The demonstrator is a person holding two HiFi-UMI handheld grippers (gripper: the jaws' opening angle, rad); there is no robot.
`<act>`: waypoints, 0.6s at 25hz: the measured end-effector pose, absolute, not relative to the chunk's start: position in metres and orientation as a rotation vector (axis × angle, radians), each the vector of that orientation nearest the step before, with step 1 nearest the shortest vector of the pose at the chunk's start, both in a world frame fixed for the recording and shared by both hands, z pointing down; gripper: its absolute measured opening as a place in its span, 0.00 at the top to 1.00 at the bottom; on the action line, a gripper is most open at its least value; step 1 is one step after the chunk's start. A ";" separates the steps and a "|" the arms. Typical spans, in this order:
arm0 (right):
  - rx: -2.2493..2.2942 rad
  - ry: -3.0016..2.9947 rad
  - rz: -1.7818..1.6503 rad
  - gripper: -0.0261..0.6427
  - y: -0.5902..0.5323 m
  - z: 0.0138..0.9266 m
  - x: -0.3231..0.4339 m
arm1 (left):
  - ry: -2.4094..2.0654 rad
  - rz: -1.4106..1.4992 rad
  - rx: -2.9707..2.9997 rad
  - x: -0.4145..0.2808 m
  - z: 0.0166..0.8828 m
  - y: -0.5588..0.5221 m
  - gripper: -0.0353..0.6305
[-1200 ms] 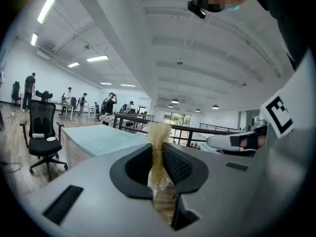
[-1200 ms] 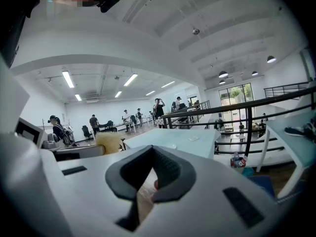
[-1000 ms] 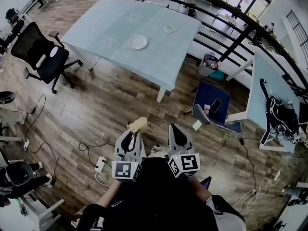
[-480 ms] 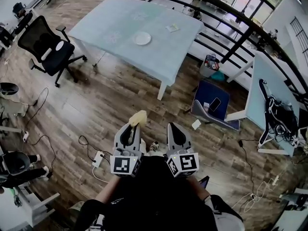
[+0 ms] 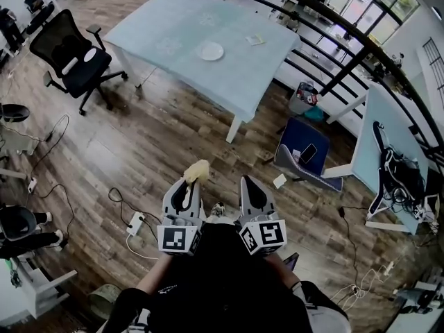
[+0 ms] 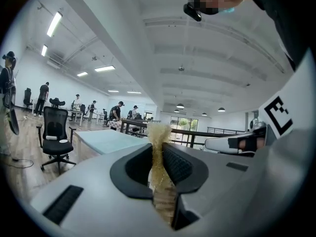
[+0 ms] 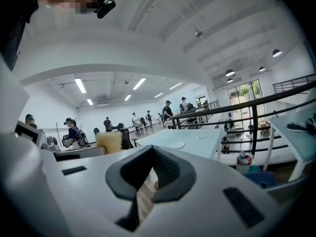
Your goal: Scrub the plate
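Note:
A white plate lies on the pale blue table far ahead of me, with a small yellow-green pad near it. The plate also shows in the right gripper view. My left gripper is held low in front of my body, above the wooden floor, shut on a yellow scrubber. The scrubber sticks up out of the left gripper. My right gripper is beside it, level with it. The right gripper has its jaws together with nothing between them.
A black office chair stands left of the table. A blue seat with a phone on it is to the right, by a second table. A power strip and cables lie on the floor. A black railing runs behind.
The head view has shifted: the table and plate now sit a little higher and further right in the picture. Both grippers keep their pose, the left still holding the scrubber.

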State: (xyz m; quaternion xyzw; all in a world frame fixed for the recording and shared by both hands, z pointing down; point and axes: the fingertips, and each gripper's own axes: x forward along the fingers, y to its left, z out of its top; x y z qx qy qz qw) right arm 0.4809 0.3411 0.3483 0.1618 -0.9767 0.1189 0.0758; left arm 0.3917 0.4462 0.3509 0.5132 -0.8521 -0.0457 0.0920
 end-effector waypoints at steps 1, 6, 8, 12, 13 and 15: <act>0.486 -2.930 0.349 0.95 0.340 0.349 0.478 | -2.531 -0.132 1.527 0.389 0.351 0.445 0.85; 0.480 -2.914 0.334 0.95 0.334 0.352 0.461 | -2.545 -0.139 1.488 0.365 0.347 0.439 0.85; 0.472 -2.906 0.339 0.95 0.332 0.354 0.453 | -2.551 -0.148 1.474 0.358 0.349 0.438 0.85; 0.467 -2.894 0.339 0.95 0.326 0.354 0.428 | -2.533 -0.168 1.464 0.340 0.355 0.434 0.85; 0.462 -2.894 0.334 0.95 0.325 0.352 0.423 | -2.524 -0.175 1.460 0.335 0.355 0.433 0.85; 0.459 -2.894 0.318 0.95 0.322 0.350 0.413 | -2.513 -0.173 1.472 0.323 0.356 0.427 0.85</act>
